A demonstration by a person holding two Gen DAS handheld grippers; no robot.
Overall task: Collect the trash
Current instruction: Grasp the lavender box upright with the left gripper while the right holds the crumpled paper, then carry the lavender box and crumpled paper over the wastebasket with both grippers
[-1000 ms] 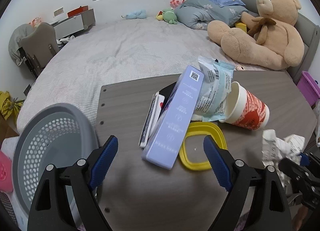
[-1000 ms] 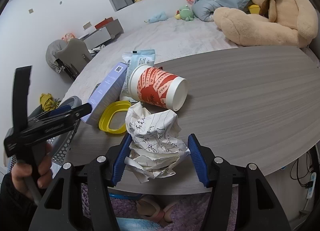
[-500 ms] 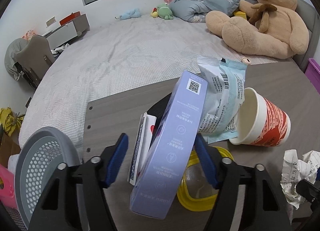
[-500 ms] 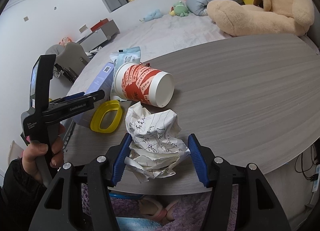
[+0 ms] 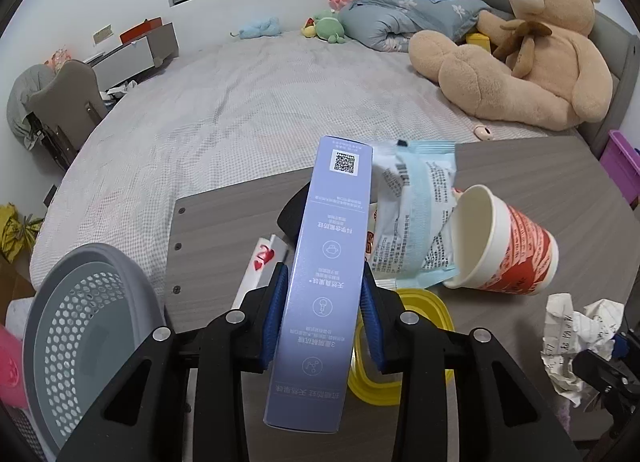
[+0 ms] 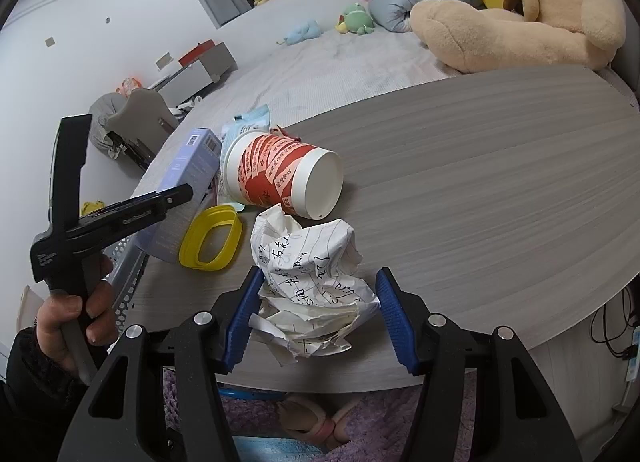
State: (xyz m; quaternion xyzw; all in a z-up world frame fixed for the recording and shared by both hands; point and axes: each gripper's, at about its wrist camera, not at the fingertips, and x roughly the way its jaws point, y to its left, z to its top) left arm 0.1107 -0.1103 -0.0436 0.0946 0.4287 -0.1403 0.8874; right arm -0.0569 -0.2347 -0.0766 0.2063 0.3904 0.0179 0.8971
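Note:
My left gripper (image 5: 322,318) is shut on a long lavender box (image 5: 326,266), its far end leaning on a light-blue wrapper (image 5: 416,221). A red-and-white paper cup (image 5: 504,250) lies on its side beside the wrapper; it also shows in the right wrist view (image 6: 280,179). A yellow lid ring (image 6: 211,238) lies flat on the table. My right gripper (image 6: 318,316) stands around a crumpled sheet of written paper (image 6: 316,278) at the table's front edge, with a gap between the right pad and the paper.
A grey perforated waste basket (image 5: 80,334) stands below the table's left edge. The grey wooden table (image 6: 480,181) stretches right. Behind it is a bed with a large teddy bear (image 5: 532,49), a folded quilt and small plush toys. A flat card with red hearts (image 5: 260,262) lies under the box.
My left gripper moved forward onto the lavender box and closed on it. My right gripper stayed around the crumpled paper.

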